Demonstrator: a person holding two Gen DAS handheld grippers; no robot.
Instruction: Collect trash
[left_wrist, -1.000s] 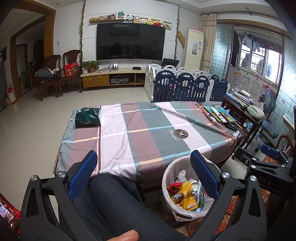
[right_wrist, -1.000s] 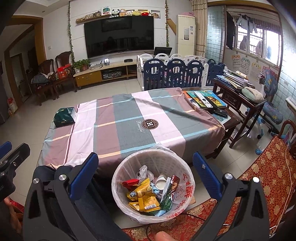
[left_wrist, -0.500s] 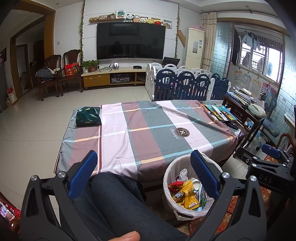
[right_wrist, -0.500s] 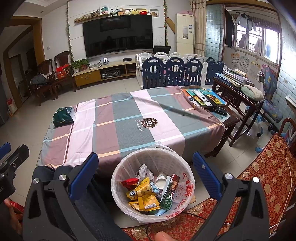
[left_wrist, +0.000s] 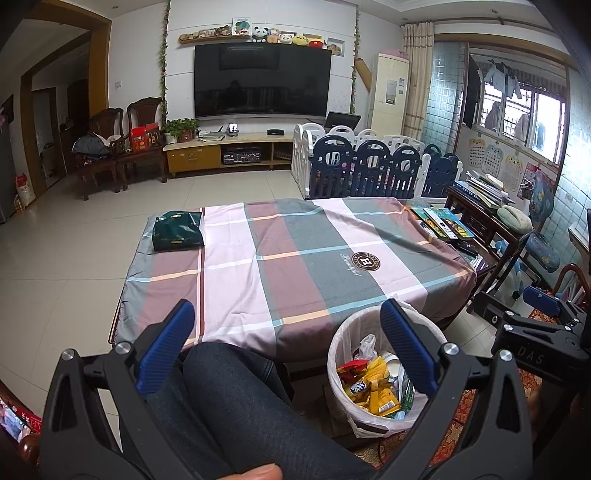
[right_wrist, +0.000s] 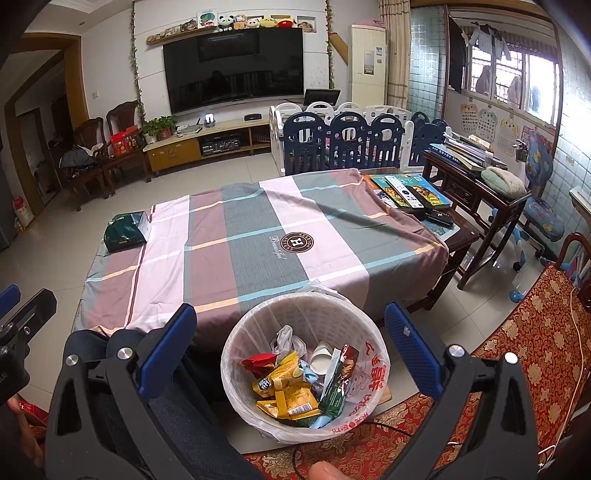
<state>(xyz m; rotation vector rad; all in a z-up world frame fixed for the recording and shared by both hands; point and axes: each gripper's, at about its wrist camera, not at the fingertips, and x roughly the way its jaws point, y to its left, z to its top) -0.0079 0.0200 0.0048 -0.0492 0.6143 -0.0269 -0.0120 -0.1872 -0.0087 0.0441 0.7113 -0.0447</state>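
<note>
Right now both claws are spread wide, nothing gripped, nothing touching the blue pads. Left claw (left_wrist: 286, 349) hangs over a knee in dark jeans (left_wrist: 236, 402); the white trash bin (left_wrist: 347, 410) sits on the floor just under and inside its right finger. Right claw (right_wrist: 291, 352) is straight above the same bin (right_wrist: 258, 398), rim showing between the two fingers, apart from both. Wrappers (right_wrist: 290, 389) lie piled in the bin: yellow, red, green packets, a paper cup. Ahead of both claws is the table with a plaid cloth (right_wrist: 258, 236), a green pouch (right_wrist: 123, 232) at its far left corner, books (right_wrist: 410, 190) at far right.
</note>
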